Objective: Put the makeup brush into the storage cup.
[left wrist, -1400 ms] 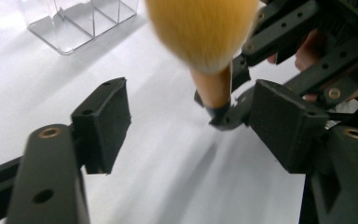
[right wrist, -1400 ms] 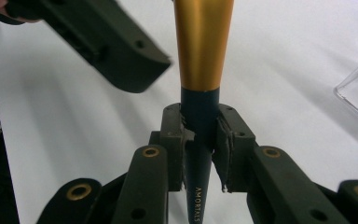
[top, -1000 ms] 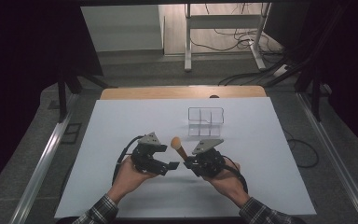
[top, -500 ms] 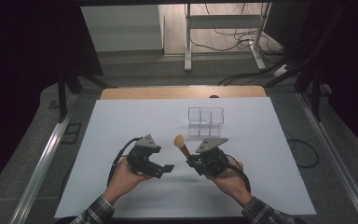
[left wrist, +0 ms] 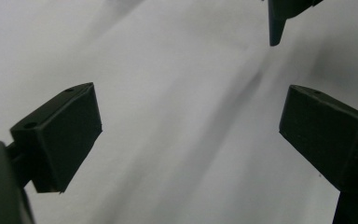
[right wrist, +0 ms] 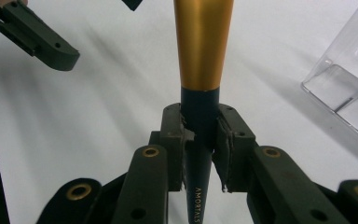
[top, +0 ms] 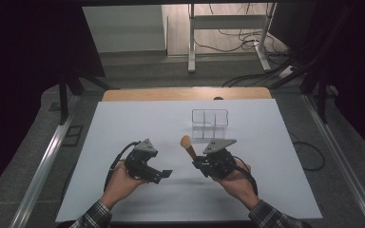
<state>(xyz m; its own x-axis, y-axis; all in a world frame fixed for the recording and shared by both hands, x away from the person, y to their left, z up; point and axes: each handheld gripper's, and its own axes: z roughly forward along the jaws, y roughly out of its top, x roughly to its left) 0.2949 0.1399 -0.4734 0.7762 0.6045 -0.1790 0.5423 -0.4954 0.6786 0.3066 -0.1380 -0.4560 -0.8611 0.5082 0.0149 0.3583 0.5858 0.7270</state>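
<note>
A makeup brush (top: 188, 146) with an orange head, gold ferrule (right wrist: 203, 46) and dark handle stands nearly upright in my right gripper (top: 198, 164). In the right gripper view the right gripper (right wrist: 200, 135) is shut on the dark handle just below the ferrule. My left gripper (top: 164, 174) hovers left of it over the white table (top: 138, 123), a short gap away. Its jaws have just been opening. In the left gripper view the left gripper (left wrist: 191, 135) stands open with only bare table between the pads. The left gripper's fingers (right wrist: 35, 35) lie at the right gripper view's upper left.
A clear plastic organizer (top: 210, 118) with compartments stands just beyond the right gripper, and its corner (right wrist: 349, 88) lies close on the right in the right gripper view. A wooden strip (top: 185, 94) edges the table's far side. A dark pointed tip (left wrist: 275, 25) hangs at the left gripper view's top.
The left gripper's jaws have spread wider and it has drawn slightly left, away from the brush. The right gripper keeps the brush, which now stands a little more to the right.
</note>
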